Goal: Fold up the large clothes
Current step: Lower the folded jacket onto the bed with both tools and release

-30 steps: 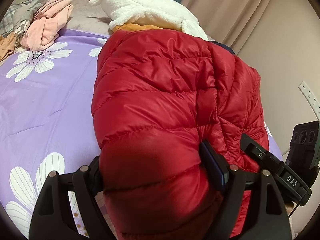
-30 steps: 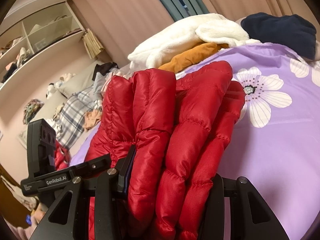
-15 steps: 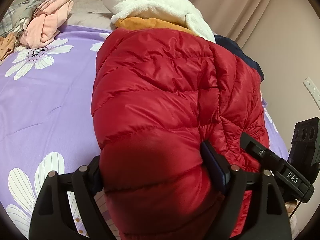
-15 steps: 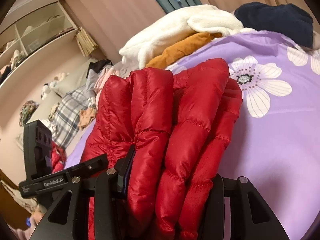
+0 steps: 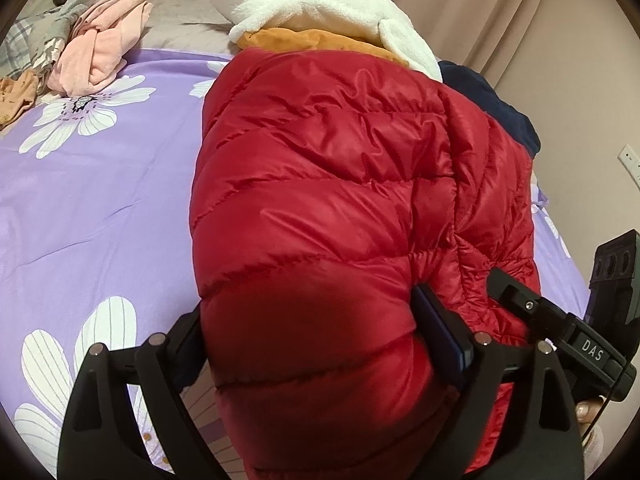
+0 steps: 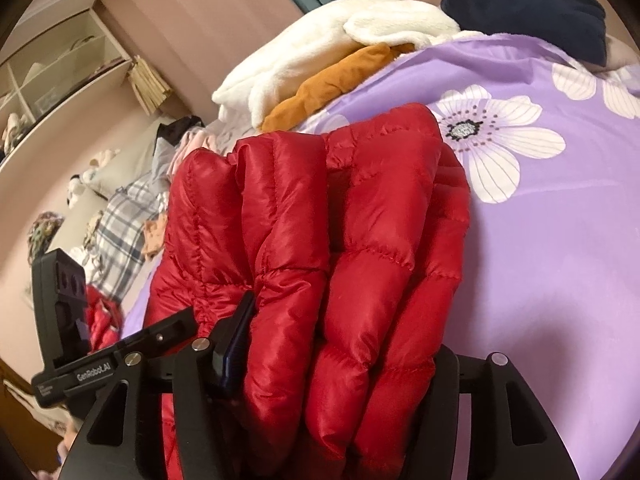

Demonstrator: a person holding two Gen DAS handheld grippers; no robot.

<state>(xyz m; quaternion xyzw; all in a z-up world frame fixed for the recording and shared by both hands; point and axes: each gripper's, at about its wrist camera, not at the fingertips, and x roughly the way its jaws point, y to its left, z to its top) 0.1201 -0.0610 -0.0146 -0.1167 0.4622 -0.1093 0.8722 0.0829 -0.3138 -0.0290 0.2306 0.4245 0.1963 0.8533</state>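
Over on the left a heap of pink clothes (image 5: pixel 100 48) sits at the far edge of the bed (image 5: pixel 92 200), with its purple sheet and white flowers. Next along, the left claw (image 5: pixel 316 344) is clamped on a fat bundle of the red jacket (image 5: pixel 328 184), its fingers (image 5: pixel 444 336) pressed into the puffed quilting on either side. From this claw the jacket runs straight ahead and away, its long axis pointing toward the white fleece (image 5: pixel 320 4) and the orange garment (image 5: pixel 312 38) piled at the far end; the jacket's far edge looks to be just short of that pile, possibly touching it, though I can't tell. The right claw (image 6: pixel 332 368) is clamped on the jacket (image 6: pixel 320 240) too, gripping several thick layers stacked together, so both hands hold the near end and neither is clearly nearer the free end. The jacket looks held up at the near end by the two claws and seems to lie across the bed further out. It is shiny, slippery-looking nylon, stitched in horizontal channels, puffed with fill and creased where it bends; I'd judge it springy, inclined to bulge back open once let go. To the right of it the sheet is bare, with a big flower (image 6: pixel 492 140) just beside the jacket's edge and a navy garment (image 6: pixel 528 12) at the far right corner. The next move, I'd guess, turns on carrying the gripped end forward along that axis.
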